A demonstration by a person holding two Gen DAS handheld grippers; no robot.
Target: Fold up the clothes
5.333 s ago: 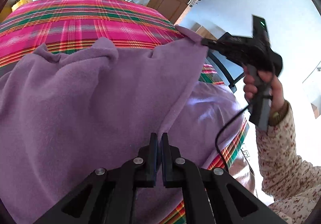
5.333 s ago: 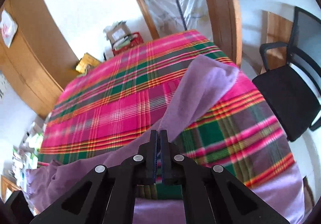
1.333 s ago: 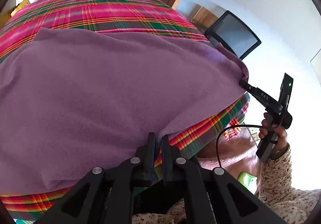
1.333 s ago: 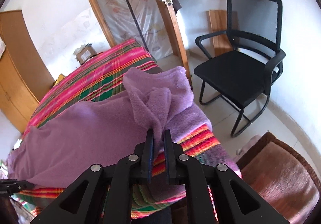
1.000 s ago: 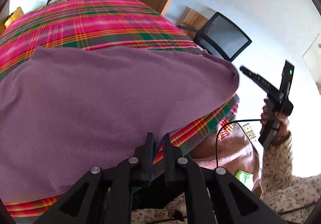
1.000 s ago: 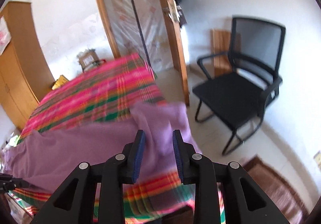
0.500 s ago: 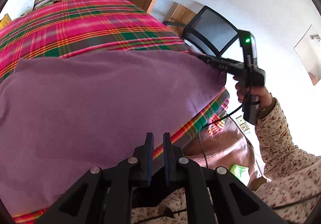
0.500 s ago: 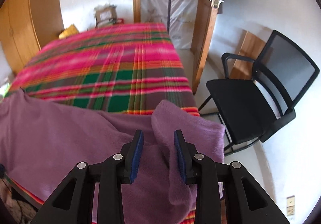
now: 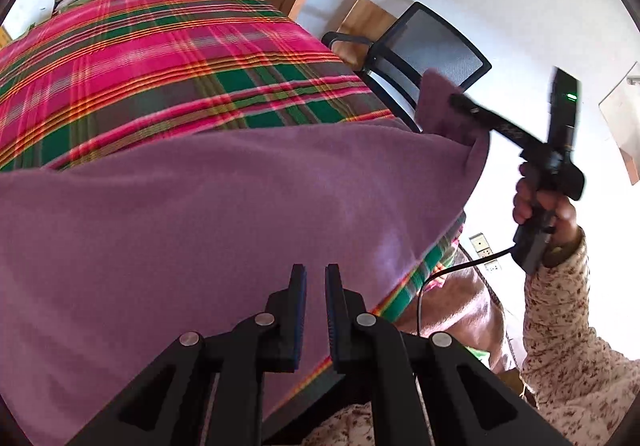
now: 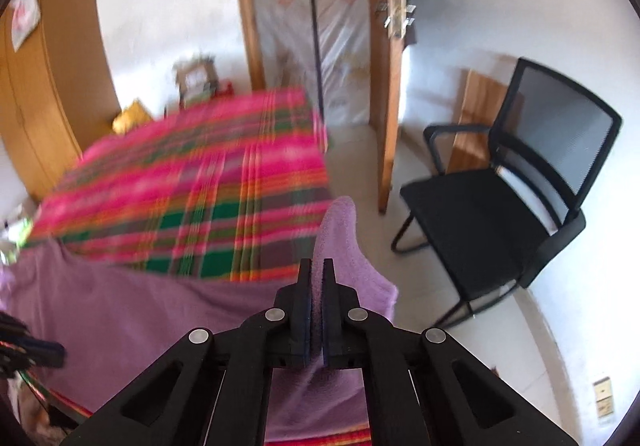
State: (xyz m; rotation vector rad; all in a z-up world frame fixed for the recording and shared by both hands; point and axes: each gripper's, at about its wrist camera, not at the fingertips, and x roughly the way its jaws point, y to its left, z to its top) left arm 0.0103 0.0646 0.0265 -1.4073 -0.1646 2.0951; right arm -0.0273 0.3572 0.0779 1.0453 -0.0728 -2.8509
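Purple fleece garment (image 9: 224, 206) lies spread over the plaid bed (image 9: 160, 58), and your right hand-held gripper (image 10: 317, 270) is clamped on its far corner, lifting it off the bed beside the black chair (image 10: 508, 206). Your left hand-held gripper (image 9: 315, 278) hovers slightly parted above the near edge, holding nothing.

The left gripper (image 9: 316, 278) is matte black, with two flat parallel fingers (image 9: 298, 310) edged in blue padding and silver round screws along its angled linkage arms. The right gripper (image 10: 317, 272) has the same build; from the left wrist view its black pistol-style handle (image 9: 532, 242) carries a small green light and a thin black cable. The person's sleeve (image 9: 560, 330) is cream with a small reddish floral print.
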